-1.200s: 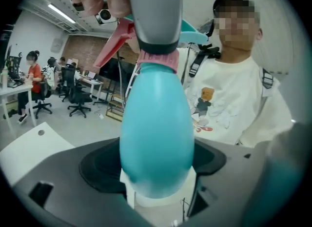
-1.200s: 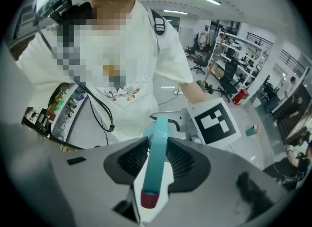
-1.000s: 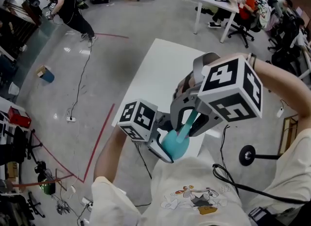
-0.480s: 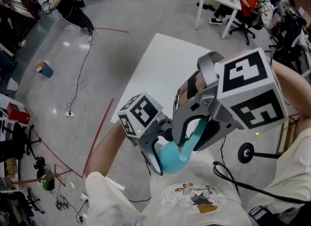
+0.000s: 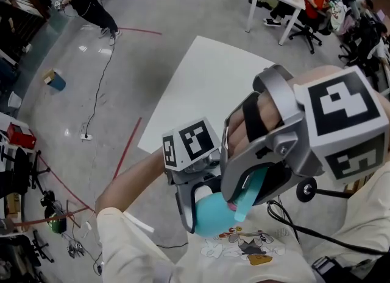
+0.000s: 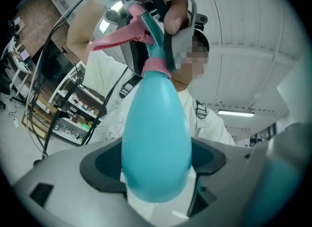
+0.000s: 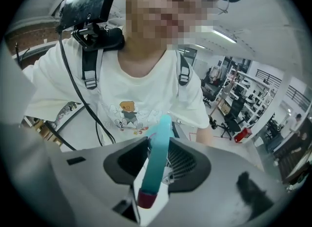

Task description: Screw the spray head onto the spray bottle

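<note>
Clamping the spray bottle [image 6: 156, 143] at lower centre with wide-set fingers, the left gripper [image 6: 157, 165] points its long axis up-frame to the neck, where the right gripper [image 7: 158, 167] fingers pinch the spray head [image 6: 142, 33].

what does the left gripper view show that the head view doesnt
Only the left gripper view: the spray head's long pink trigger and the pink collar meeting the spray bottle's narrow neck.
Only the head view: the white table, the red floor line and both marker cubes.
Both: the teal bottle clamped in the left claw, with the right claw on the spray head.
</note>
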`<state>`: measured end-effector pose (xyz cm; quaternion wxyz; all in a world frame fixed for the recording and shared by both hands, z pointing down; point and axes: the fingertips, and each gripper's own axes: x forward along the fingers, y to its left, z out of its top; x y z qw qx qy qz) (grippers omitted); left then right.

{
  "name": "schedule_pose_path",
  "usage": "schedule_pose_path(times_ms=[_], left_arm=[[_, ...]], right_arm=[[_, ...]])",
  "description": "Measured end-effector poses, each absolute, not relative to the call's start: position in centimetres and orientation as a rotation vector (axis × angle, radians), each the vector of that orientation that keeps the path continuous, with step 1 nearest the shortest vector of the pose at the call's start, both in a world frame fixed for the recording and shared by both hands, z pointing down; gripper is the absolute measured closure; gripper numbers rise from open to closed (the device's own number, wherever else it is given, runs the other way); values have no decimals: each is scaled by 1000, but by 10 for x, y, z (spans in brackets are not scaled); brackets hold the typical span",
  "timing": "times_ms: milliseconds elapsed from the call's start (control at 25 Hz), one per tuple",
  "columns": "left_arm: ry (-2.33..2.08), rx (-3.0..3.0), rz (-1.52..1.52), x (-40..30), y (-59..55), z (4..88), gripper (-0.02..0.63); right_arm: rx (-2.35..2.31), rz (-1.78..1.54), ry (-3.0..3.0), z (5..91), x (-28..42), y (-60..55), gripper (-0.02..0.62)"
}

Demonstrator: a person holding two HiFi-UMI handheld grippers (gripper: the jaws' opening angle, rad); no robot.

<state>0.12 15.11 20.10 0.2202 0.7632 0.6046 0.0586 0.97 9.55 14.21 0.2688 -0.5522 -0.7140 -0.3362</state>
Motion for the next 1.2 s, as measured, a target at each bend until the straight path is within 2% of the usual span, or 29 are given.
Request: schedule_pose_path(times_ms=[240, 600, 1200], left_arm=[[1546, 2226, 227, 16, 145, 210, 199], [1233, 2347, 321, 33, 115, 236, 199], [279, 2468, 573, 62, 7, 303, 199]], right_arm=[[-1431, -969, -1840, 153, 14, 82, 466], [-1336, -853, -1828, 176, 20, 56, 466], [-974, -628, -1791, 233, 31, -34, 466]])
